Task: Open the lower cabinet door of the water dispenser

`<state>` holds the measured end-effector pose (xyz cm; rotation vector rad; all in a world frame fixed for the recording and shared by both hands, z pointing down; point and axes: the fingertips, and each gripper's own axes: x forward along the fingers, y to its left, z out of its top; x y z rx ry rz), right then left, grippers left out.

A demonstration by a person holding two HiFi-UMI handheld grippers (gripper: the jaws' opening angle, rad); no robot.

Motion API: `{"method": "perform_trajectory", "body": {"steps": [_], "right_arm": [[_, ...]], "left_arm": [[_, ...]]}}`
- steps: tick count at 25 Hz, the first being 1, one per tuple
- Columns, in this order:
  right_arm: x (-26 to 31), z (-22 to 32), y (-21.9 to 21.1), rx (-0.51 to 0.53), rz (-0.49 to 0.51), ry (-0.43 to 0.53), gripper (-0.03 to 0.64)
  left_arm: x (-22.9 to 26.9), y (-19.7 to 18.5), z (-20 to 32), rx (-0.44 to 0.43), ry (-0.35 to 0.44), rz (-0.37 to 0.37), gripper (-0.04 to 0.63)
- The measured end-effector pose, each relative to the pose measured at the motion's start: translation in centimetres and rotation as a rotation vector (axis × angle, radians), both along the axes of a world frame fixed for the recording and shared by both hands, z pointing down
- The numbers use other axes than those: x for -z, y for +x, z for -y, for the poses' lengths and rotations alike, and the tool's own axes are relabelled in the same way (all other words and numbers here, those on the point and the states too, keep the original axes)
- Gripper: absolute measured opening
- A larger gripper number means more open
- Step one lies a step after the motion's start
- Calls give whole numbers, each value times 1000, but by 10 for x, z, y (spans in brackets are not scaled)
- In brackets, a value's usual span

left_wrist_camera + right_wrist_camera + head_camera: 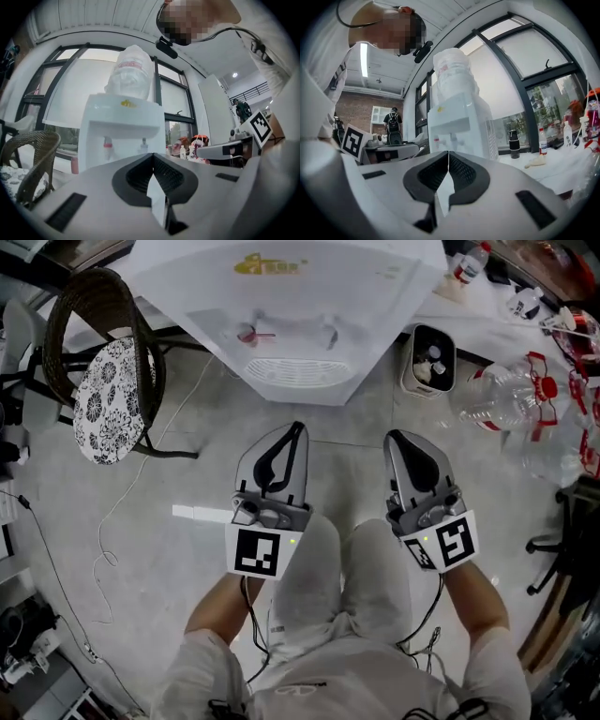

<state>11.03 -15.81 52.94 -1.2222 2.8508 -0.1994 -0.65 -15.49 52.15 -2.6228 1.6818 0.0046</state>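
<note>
The left gripper and right gripper are pointing at the water dispenser, both clenched and empty, well short of it. Its lower door is sitting out of sight below the taps, so one gripper should be opening before reaching the door's edge.

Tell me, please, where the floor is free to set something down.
Free: the floor from the water dispenser to the left gripper and right gripper, and leftward to the wicker chair, bar a cable. Crowded: the right, with empty bottles.

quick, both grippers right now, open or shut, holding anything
Left gripper: shut, nothing between its jaws.
Right gripper: shut, nothing between its jaws.
</note>
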Motion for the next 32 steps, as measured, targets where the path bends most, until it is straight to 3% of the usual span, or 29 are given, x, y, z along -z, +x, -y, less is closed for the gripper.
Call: {"method": "perform_trajectory", "body": {"steps": [10,24,27,32], "right_arm": [[-162,42,-11,46,-5,24,17],[-251,85,-14,84,6,25,22],[-263,95,-14,99,-6,26,103],[-280,98,-21,125,-43,39,161]], "left_arm": [[-142,39,45,-59,35,0,2],[-226,59,73,-126,62,3,3],[-239,62,73,-139,58,4,3],[-258,69,81,-149,65,22,3]]}}
